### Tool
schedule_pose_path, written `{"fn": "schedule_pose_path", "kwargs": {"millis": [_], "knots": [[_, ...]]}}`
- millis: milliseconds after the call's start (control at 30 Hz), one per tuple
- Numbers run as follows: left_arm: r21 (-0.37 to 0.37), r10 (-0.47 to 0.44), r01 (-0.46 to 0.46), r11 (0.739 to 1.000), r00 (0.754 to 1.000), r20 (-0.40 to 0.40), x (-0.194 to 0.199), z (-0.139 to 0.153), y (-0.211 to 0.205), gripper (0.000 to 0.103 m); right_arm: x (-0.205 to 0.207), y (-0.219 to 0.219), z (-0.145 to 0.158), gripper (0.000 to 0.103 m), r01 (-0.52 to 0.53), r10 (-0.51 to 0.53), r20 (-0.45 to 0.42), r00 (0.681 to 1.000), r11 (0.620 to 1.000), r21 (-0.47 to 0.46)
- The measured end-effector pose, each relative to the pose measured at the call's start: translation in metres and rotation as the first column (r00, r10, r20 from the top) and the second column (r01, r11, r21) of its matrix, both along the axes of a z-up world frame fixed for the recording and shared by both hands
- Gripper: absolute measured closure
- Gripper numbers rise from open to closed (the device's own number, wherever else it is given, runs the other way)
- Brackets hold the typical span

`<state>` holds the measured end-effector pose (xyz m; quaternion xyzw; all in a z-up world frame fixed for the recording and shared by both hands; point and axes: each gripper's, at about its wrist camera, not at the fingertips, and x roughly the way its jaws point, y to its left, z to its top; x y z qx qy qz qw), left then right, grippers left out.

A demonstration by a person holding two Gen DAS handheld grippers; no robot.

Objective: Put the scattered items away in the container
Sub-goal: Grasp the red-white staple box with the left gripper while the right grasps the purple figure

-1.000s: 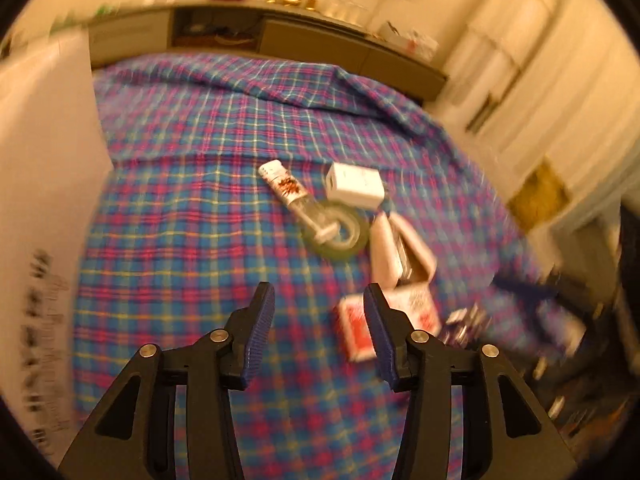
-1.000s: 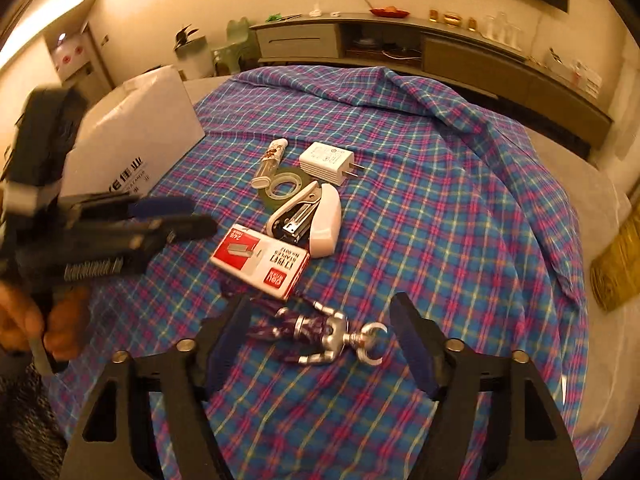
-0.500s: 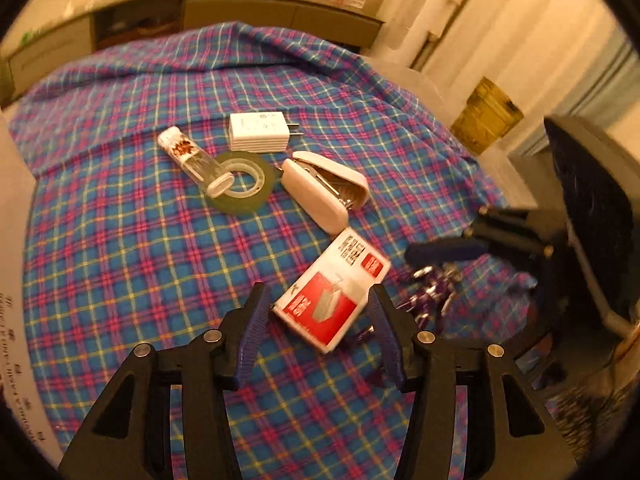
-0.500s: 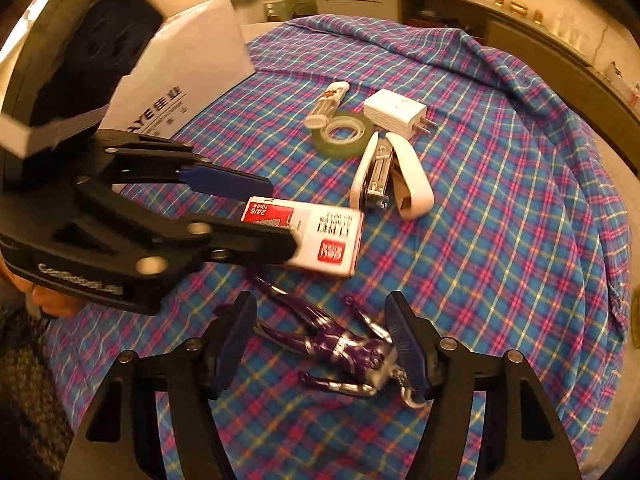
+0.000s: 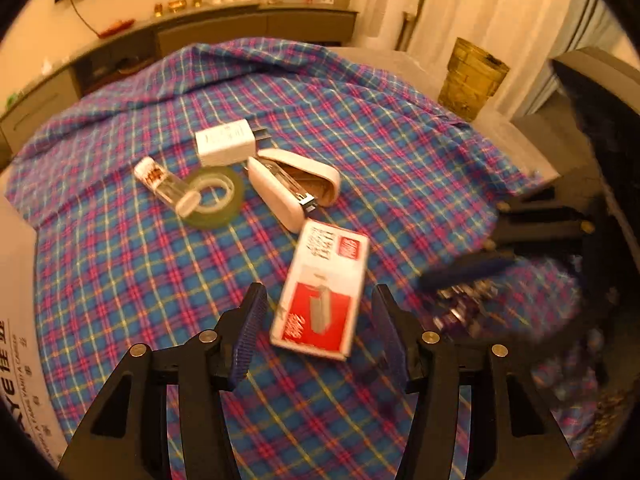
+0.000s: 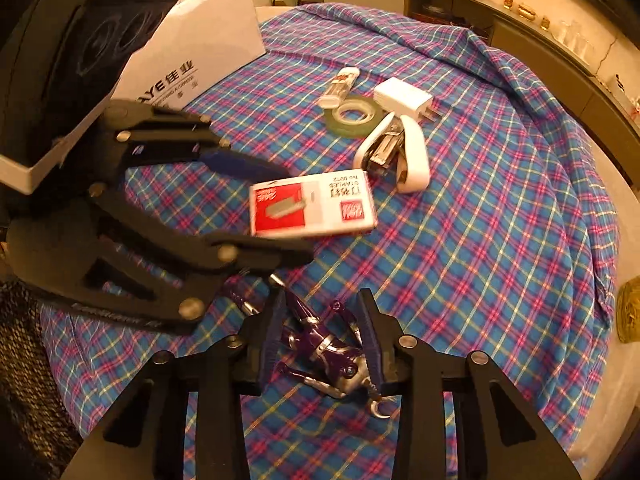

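My left tongs pointed steeply down at the plaid cloth, their jaws wide and opening further, with the staple box lying flat between the blue ribbed pads and neither pad touching it. My right tongs also tipped steeply down, their jaws narrow and closing around the toy figure; the pads sat right against its body, though I could not tell whether they pressed it firmly. In the right wrist view my left tongs reached in from the left side, their black fingers on either side of the box's near end.

The staple box was a flat cardboard rectangle, red and white with printed lettering. The toy figure was glossy purple and silver plastic, jointed, lying on the cloth with a hooked claw toward the camera. Beyond the box lay a cream stapler with rounded ends, hinged open so its metal channel showed. Just beside it sat a ring of translucent greenish tape, and a small clear tube with a white cap rested across the ring's edge. A white boxy charger with metal prongs lay behind them, close to the stapler. The cloth was soft woven cotton, checked blue, pink and yellow, rumpled at the far edge. The white cardboard container, smooth with black print, stood at the cloth's left edge, well apart from the items.
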<state>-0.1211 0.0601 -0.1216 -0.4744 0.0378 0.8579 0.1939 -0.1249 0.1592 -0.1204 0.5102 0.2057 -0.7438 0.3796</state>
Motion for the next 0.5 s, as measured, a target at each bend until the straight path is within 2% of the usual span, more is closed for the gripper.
{"fn": "schedule_pose_path", "kwargs": {"millis": [33,100,167,200,267,300,367,433,500], "knots": [[-0.008,0.001,-0.001,1.000,1.000,-0.025,-0.001,-0.001,0.002,0.045,0.002,-0.001,-0.001,0.064,-0.017,0.017,-0.002,1.000,1.000,-0.003],[-0.023,-0.001,0.000,1.000,0.999,-0.054,-0.001,-0.003,0.006,0.045,0.006,-0.003,-0.003,0.052,-0.040,0.040,-0.015,0.999,0.999,-0.013],[-0.047,-0.009,0.005,0.999,0.997,-0.072,0.000,-0.004,0.010,0.046,0.013,-0.007,-0.006,0.035,-0.076,0.075,-0.040,0.996,0.997,-0.021],[-0.061,-0.020,0.015,0.998,0.997,-0.071,0.000,-0.004,0.011,0.046,0.018,-0.009,-0.007,0.033,-0.096,0.096,-0.064,0.993,0.995,-0.011],[-0.073,-0.017,0.012,0.997,0.998,-0.058,-0.001,-0.002,0.009,0.064,0.026,-0.014,-0.010,0.030,-0.130,0.132,-0.104,0.986,0.991,0.024],[-0.072,-0.002,-0.001,0.997,0.999,-0.046,-0.001,-0.001,0.006,0.064,0.025,-0.014,-0.010,0.032,-0.122,0.124,-0.095,0.988,0.992,0.027],[-0.071,0.040,-0.042,0.997,0.999,-0.024,-0.004,0.000,-0.003,0.064,0.019,-0.010,-0.006,0.059,-0.079,0.081,-0.074,0.994,0.996,0.030],[-0.078,0.069,-0.070,0.994,0.997,-0.016,-0.005,0.000,-0.010,0.064,0.010,-0.005,-0.002,0.068,-0.026,0.026,-0.038,0.999,1.000,0.005],[-0.071,0.095,-0.095,0.993,0.995,-0.008,-0.007,0.002,-0.018,0.064,0.005,0.000,-0.001,0.070,0.011,-0.011,-0.044,0.999,1.000,0.003]]}}
